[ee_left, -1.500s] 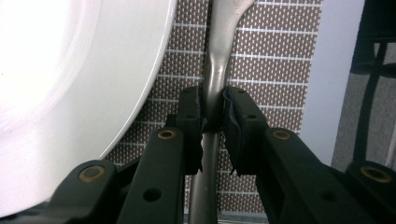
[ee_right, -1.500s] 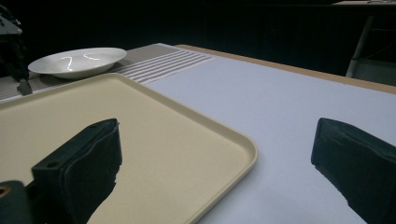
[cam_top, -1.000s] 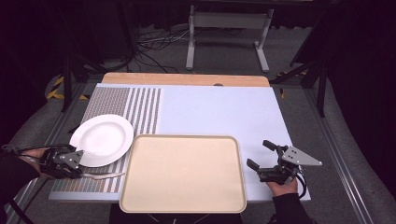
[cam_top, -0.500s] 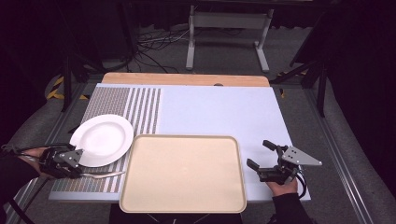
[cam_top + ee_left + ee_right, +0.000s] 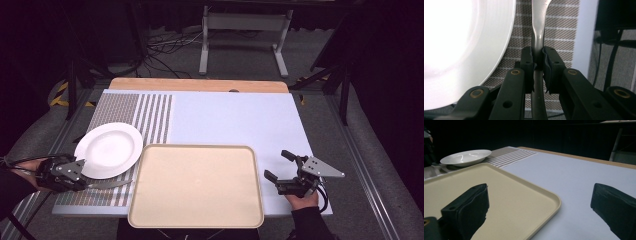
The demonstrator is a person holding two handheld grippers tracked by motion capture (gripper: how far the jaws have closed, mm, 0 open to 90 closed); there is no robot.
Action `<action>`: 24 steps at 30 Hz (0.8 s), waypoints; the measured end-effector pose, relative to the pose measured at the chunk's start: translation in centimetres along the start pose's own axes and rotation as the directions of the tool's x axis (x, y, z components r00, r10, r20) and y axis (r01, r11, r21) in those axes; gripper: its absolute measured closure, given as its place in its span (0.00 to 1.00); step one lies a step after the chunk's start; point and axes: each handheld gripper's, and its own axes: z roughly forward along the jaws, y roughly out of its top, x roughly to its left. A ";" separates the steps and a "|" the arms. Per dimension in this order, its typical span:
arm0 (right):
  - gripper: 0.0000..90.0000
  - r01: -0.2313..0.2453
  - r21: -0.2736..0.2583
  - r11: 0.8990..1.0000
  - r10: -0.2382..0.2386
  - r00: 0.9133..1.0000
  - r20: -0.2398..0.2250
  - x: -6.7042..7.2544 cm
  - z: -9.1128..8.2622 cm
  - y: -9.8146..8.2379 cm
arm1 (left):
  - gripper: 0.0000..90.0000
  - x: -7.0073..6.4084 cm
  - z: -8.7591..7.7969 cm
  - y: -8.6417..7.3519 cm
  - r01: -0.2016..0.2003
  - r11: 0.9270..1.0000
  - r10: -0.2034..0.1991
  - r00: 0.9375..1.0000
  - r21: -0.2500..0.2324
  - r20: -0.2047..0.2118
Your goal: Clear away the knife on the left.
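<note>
A white plate [image 5: 109,150] lies on the striped mat at the table's left. Just in front of it lies a metal utensil [image 5: 109,184], with its handle [image 5: 538,37] pinched between the jaws of my left gripper [image 5: 82,175]. In the left gripper view, the plate [image 5: 461,37] sits close on the left of my left gripper [image 5: 538,53]. My right gripper [image 5: 276,164] rests open on the pale blue table, just right of the beige tray [image 5: 195,185]. From the right gripper view its jaws stand wide apart around nothing [image 5: 541,202], with the tray [image 5: 499,185] to the left and the plate [image 5: 465,157] far off.
The striped mat [image 5: 145,112] covers the left third of the table. A wooden strip [image 5: 200,85] runs along the far edge. Cables and a metal stand [image 5: 242,30] lie on the floor beyond the table.
</note>
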 end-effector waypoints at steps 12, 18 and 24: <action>0.03 -0.005 -0.005 1.000 0.005 1.000 -0.004 0.0 -0.1 0.0 | 0.89 0.4 -3.0 1.1 0.172 0.980 -0.177 0.983 -0.101 -0.040; 0.03 -0.005 -0.004 1.000 0.005 1.000 -0.001 -0.1 -0.1 0.0 | 0.89 1.0 -3.9 1.5 0.216 0.965 -0.225 0.973 -0.148 -0.048; 0.03 -0.006 -0.007 1.000 0.006 1.000 0.003 -0.1 -0.1 0.0 | 0.89 2.3 -4.5 1.2 0.358 0.907 -0.374 0.927 -0.221 -0.037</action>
